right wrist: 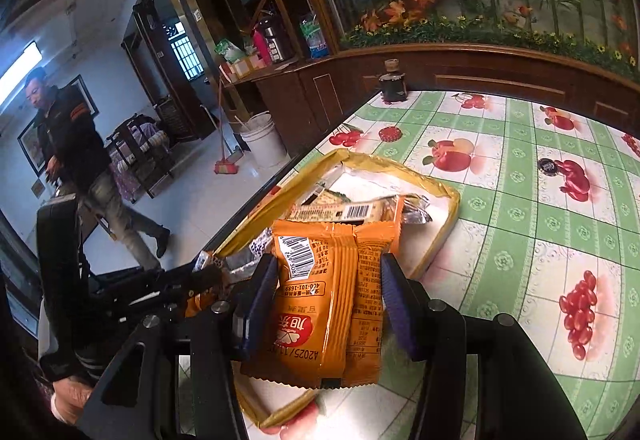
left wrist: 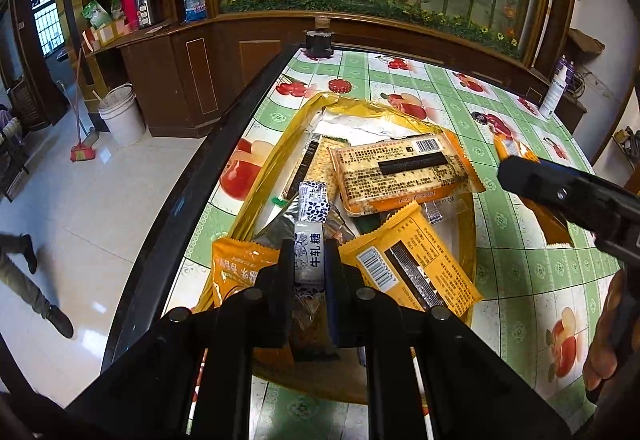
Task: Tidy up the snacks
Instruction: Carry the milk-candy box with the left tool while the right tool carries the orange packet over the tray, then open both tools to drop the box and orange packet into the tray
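A yellow-rimmed tray (left wrist: 264,176) on the green fruit-print table holds several orange cracker packets (left wrist: 404,172) and small sweets. My left gripper (left wrist: 308,264) is shut on a white and purple nougat candy (left wrist: 310,236) above the tray's near end. My right gripper (right wrist: 330,280) is shut on an orange snack packet (right wrist: 320,300), held over the near corner of the tray (right wrist: 448,192). The right gripper also shows in the left wrist view (left wrist: 560,192), at the right beside the tray, with the orange packet (left wrist: 516,152) in it.
A dark jar (left wrist: 319,40) stands at the table's far edge. A white spray bottle (left wrist: 554,92) stands at the far right. A red cap (left wrist: 339,85) and a dark cap (right wrist: 548,165) lie on the cloth. A man (right wrist: 76,156) walks on the floor left of the table.
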The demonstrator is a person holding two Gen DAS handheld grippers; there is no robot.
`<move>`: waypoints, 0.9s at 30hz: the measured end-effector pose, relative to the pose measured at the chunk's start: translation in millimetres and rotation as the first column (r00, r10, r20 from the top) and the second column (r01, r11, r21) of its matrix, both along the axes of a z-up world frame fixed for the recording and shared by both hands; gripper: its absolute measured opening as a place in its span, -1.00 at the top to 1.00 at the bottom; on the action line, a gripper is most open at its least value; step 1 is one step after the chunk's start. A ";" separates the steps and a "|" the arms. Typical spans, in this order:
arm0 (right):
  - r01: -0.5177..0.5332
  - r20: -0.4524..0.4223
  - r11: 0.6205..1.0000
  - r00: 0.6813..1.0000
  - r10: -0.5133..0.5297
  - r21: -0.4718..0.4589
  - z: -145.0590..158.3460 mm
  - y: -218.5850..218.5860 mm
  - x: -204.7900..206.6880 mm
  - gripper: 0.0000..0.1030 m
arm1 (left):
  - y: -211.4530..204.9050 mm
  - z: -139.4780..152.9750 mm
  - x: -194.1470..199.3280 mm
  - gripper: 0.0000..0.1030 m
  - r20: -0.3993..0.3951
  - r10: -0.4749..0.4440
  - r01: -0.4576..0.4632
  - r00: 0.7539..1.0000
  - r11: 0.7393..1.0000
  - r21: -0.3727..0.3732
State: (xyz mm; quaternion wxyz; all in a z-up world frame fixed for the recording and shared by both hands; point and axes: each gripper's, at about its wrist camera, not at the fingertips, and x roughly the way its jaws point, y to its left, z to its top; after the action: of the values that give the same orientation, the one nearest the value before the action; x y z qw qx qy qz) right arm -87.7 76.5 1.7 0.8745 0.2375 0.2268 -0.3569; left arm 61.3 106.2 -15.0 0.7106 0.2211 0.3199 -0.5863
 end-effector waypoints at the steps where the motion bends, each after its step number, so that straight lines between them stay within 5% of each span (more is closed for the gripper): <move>1: 0.002 0.004 1.000 1.000 -0.002 0.001 0.0 -4.5 2.3 -0.03 | -1.5 0.0 -0.3 0.79 0.001 -0.001 0.001 1.000 1.000 0.001; 27: 0.051 -0.015 0.999 0.999 -0.051 -0.001 -10.8 -74.3 32.9 -0.03 | -40.1 -18.9 -5.9 0.79 0.062 0.011 -0.015 0.998 0.998 0.064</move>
State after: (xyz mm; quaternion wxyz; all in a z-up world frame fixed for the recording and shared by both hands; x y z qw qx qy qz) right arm -54.9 2.2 -9.1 0.8635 0.2401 0.2270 -0.3810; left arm 55.4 66.1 -33.9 0.7164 0.2596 0.3180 -0.5642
